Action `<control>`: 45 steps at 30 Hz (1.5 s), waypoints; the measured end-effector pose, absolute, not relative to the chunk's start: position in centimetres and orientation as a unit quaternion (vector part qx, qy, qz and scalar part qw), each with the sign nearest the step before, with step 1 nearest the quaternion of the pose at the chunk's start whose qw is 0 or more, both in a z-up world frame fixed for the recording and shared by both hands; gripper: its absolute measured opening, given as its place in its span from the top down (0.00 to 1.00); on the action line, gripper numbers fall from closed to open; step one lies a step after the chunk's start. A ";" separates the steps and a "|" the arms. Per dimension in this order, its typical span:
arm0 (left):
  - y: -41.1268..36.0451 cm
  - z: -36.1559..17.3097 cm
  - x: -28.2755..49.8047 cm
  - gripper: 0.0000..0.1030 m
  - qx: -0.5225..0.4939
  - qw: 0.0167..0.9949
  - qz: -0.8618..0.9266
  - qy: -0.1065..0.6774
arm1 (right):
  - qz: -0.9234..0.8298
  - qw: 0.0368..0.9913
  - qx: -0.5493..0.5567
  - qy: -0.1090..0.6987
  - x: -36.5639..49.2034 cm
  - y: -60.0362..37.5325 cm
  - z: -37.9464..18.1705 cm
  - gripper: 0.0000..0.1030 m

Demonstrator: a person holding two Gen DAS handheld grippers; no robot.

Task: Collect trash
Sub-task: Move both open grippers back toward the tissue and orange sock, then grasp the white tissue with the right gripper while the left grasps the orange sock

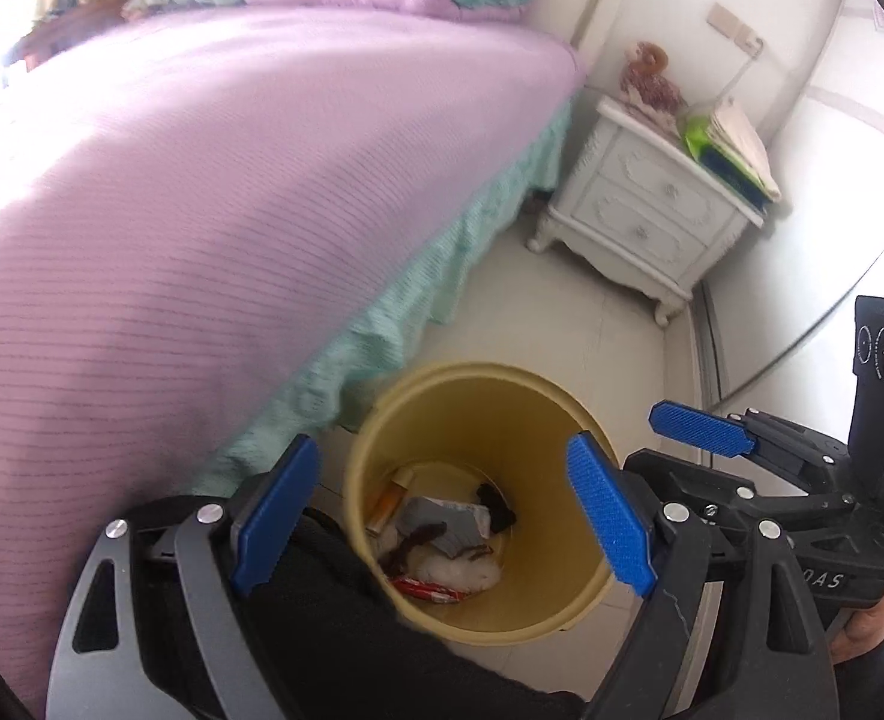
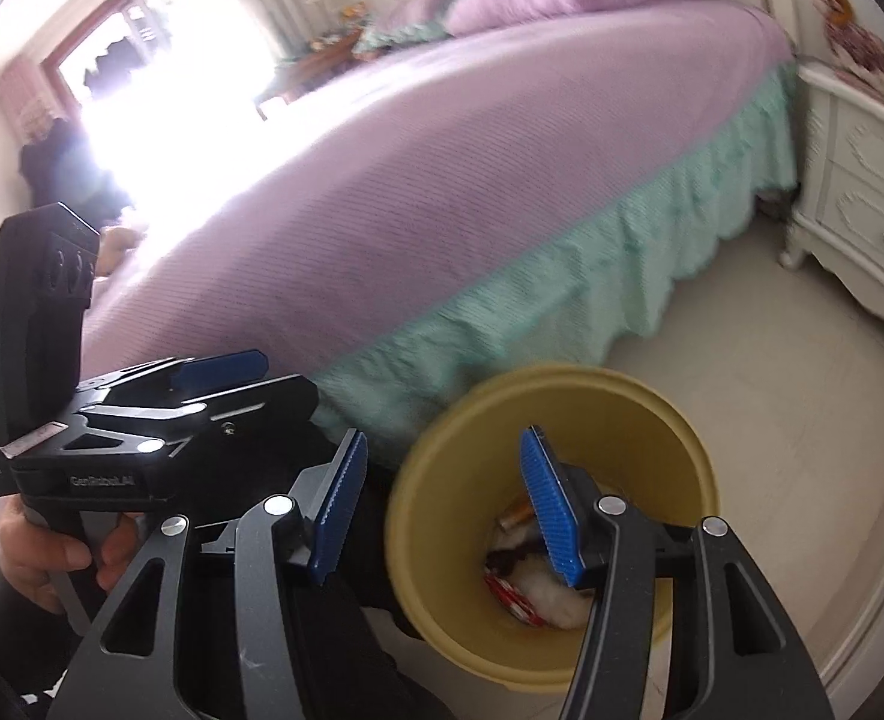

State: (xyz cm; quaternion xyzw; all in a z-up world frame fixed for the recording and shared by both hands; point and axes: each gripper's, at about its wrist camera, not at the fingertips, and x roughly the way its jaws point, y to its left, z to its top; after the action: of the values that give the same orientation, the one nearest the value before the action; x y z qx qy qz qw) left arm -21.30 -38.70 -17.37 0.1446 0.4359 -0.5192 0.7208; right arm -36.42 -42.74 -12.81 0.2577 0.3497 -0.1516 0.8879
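A yellow waste bin [image 1: 478, 396] stands on the tiled floor beside the bed, and it also shows in the right wrist view [image 2: 562, 414]. It holds trash [image 1: 442, 534]: white tissue, a red wrapper, a small orange tube and dark scraps, also seen in the right wrist view [image 2: 532, 588]. My left gripper [image 1: 442, 516] is open and empty, held above the bin's mouth. My right gripper [image 2: 442, 516] is open and empty, over the bin's near left rim. Each gripper appears in the other's view, the right one [image 1: 706, 432] and the left one [image 2: 219, 372].
A bed with a purple cover [image 1: 213, 180] and teal skirt [image 2: 562, 288] runs along the left of the bin. A white nightstand [image 1: 646, 210] with papers and a figurine stands by the far wall. A bright window [image 2: 159, 36] is at the far left.
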 end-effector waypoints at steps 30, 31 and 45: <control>-4.2 -4.6 -7.0 0.04 -0.005 0.943 -0.129 0.308 | 0.168 0.955 0.066 0.237 -7.3 -20.1 -0.2 0.08; -3.5 -4.7 -6.6 0.04 -0.009 0.943 -0.124 0.309 | 0.170 0.954 0.065 0.240 -6.3 -19.6 -0.3 0.08; 1.0 -6.9 -0.8 0.04 -0.060 0.939 -0.093 0.325 | 0.152 0.933 0.028 0.324 3.7 -14.5 -4.0 0.08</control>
State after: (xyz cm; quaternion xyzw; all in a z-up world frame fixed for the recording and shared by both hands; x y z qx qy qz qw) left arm -0.80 1.04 -6.87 -0.0600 0.3247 -0.0932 0.9393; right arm 3.69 -14.50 -4.05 0.0277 0.3244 0.1522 0.9332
